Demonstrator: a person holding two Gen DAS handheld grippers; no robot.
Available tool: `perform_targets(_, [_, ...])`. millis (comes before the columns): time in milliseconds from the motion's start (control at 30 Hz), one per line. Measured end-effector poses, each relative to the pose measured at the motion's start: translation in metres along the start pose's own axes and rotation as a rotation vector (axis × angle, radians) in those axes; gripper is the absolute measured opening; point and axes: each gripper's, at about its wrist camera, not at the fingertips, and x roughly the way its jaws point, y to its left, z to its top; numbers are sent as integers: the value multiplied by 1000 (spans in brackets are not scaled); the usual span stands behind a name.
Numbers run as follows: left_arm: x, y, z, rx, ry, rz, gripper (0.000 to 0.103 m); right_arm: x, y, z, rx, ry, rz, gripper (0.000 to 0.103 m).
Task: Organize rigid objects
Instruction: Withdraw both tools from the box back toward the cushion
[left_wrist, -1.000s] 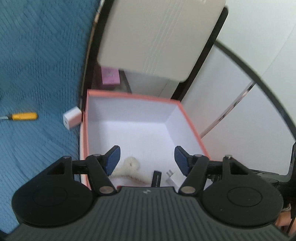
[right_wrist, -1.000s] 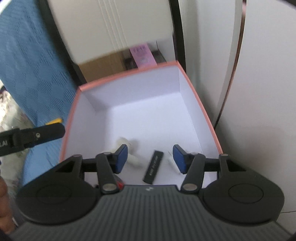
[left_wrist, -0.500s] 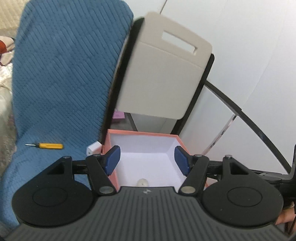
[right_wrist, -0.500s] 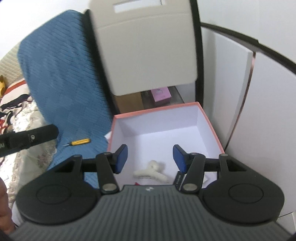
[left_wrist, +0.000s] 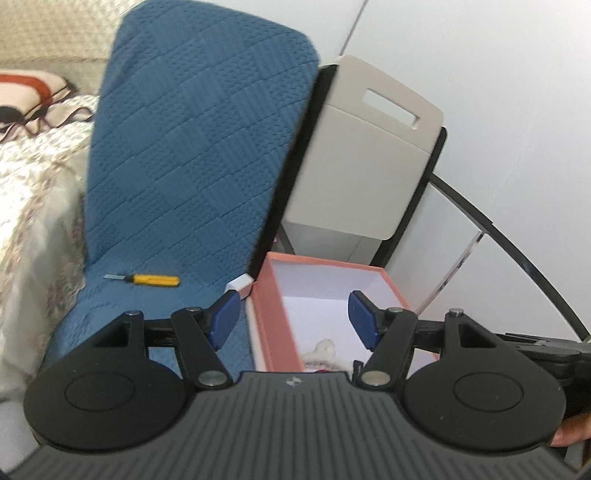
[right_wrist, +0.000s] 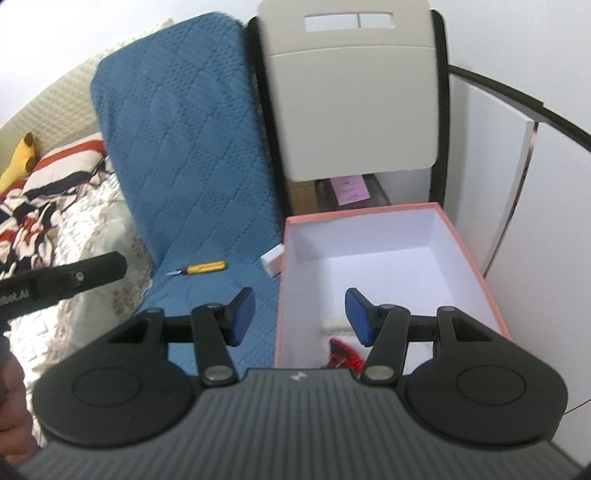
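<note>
A pink-walled box (left_wrist: 275, 325) (right_wrist: 476, 273) with a white inside stands on the blue quilted seat (left_wrist: 192, 155) (right_wrist: 184, 147). Inside it lie a white claw clip (left_wrist: 325, 350) (right_wrist: 334, 325) and a red and black item (right_wrist: 343, 354). A yellow-handled screwdriver (left_wrist: 153, 279) (right_wrist: 203, 267) lies on the seat left of the box. A small white block (left_wrist: 240, 286) (right_wrist: 272, 261) sits against the box's left wall. My left gripper (left_wrist: 293, 319) is open and empty, above the box's near left wall. My right gripper (right_wrist: 299, 315), also open and empty, hangs over that wall.
A beige chair back (left_wrist: 365, 155) (right_wrist: 351, 99) stands behind the box, with a pink carton (right_wrist: 349, 189) under it. White cabinet panels (right_wrist: 535, 221) close the right side. A patterned bedspread (right_wrist: 74, 240) and pillows lie to the left.
Both grippers have pulled back and up from inside the box, so the seat, screwdriver and chair back have come into view. Their jaws have kept the same width.
</note>
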Motion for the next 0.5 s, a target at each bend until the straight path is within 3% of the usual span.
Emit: perform_targets(500, [-41, 64, -45, -60, 21, 58, 72, 3, 50, -48, -21, 41, 7, 56])
